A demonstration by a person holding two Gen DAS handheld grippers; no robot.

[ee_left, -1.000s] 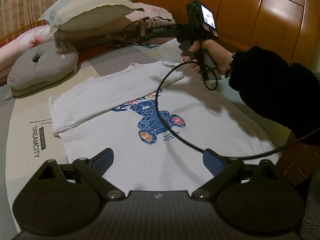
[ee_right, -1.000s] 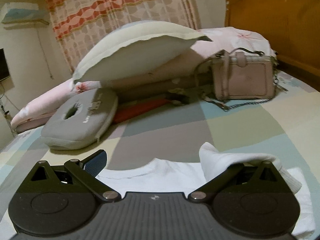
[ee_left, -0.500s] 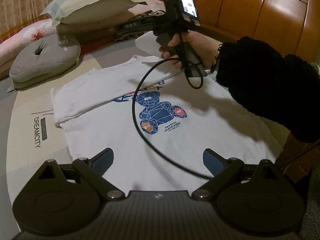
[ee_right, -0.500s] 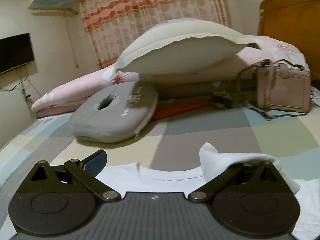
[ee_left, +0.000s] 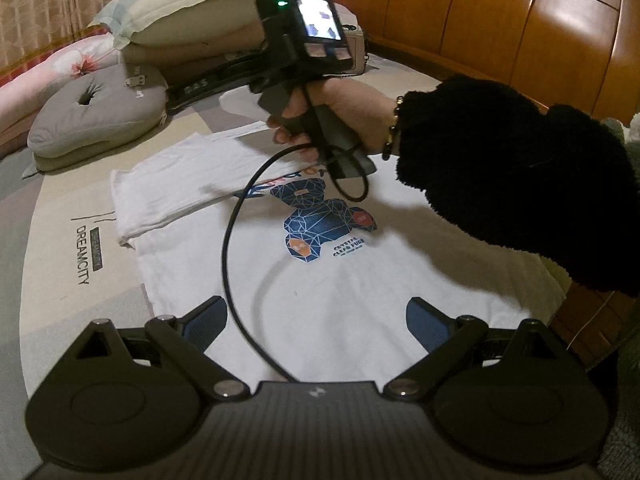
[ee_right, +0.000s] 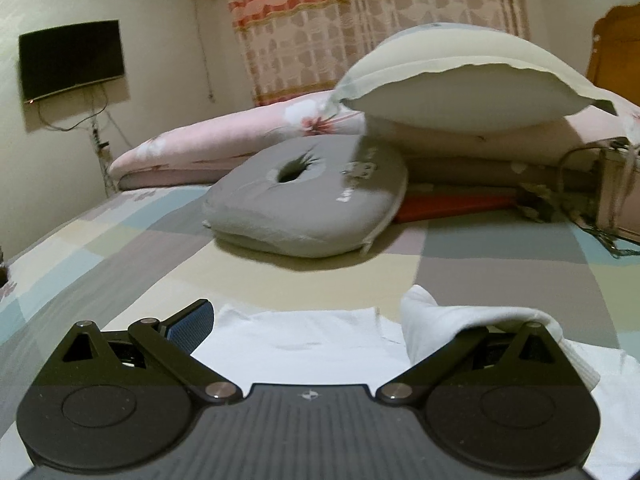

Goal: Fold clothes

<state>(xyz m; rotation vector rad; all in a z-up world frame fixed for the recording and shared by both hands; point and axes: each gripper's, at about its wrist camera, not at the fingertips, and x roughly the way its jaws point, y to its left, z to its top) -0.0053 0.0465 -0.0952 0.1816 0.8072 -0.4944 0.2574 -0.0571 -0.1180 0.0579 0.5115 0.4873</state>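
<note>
Left view: grey ring cushion (ee_left: 96,116) upper left; white T-shirt (ee_left: 328,280) with blue bear print mid-frame on the bed (ee_left: 60,280), one side folded over. Left gripper (ee_left: 316,320) gapes wide, empty, above the hem. Right hand (ee_left: 340,116) upper centre. Right view: right gripper (ee_right: 308,320) wide apart, sleeve (ee_right: 460,316) draped over right finger.

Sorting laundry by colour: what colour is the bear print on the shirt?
Blue with orange patches, clearest in the left wrist view.
</note>
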